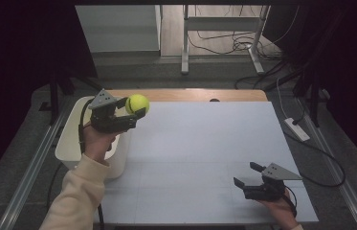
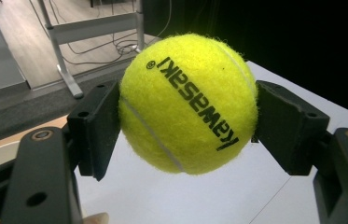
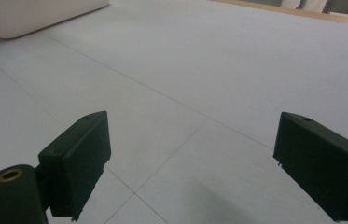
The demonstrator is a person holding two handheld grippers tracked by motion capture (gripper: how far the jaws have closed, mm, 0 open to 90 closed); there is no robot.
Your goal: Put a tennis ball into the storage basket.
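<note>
Left gripper, upper left, clamps the fuzzy yellow tennis ball; keep it level over the white plastic bin; right gripper jaws apart.

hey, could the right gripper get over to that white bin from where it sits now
Probably yes. The right gripper rests open at the table's near right corner, and bare tabletop lies between it and the white bin at the left edge. Only the left gripper, holding the tennis ball, hovers there.

Your surface is a pale grey board over a wooden top; a white bin sits at its left edge.
</note>
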